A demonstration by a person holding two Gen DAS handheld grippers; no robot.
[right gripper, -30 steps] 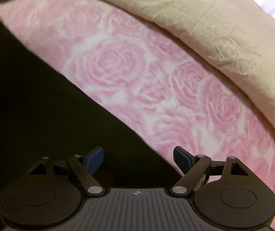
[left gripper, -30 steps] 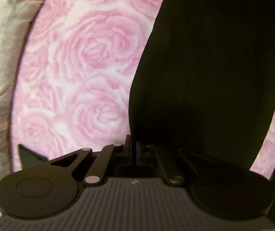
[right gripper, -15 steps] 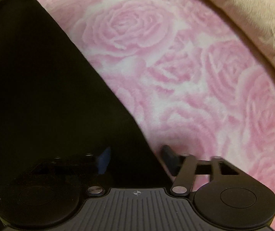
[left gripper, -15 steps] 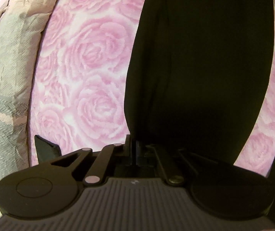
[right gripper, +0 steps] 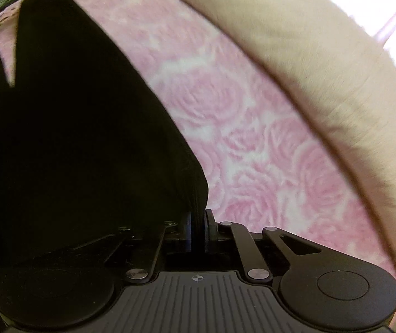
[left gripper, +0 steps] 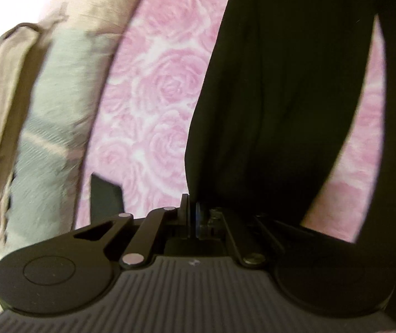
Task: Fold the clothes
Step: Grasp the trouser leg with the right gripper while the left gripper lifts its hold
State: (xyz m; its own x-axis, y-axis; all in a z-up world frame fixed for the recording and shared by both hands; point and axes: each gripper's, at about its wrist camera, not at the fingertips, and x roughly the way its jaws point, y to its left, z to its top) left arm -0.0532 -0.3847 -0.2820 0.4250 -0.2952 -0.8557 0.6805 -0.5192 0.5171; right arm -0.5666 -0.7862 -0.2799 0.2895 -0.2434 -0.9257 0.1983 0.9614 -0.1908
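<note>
A black garment (left gripper: pixel 275 105) hangs from my left gripper (left gripper: pixel 192 211), which is shut on its edge, and trails down over the pink rose bedspread (left gripper: pixel 156 88). In the right wrist view the same black garment (right gripper: pixel 73 138) fills the left half. My right gripper (right gripper: pixel 198 222) is shut on a bunched edge of it, the cloth pinched between the blue pads. Both grippers are lifted off the bed with the fabric draping below them.
A beige duvet (right gripper: pixel 322 55) lies along the far side of the bed in the right wrist view. In the left wrist view a grey-green and beige folded blanket (left gripper: pixel 40 105) borders the pink bedspread on the left.
My right gripper went from open beside the garment's edge to shut on it. Both grippers have risen, and the black cloth now hangs from them.
</note>
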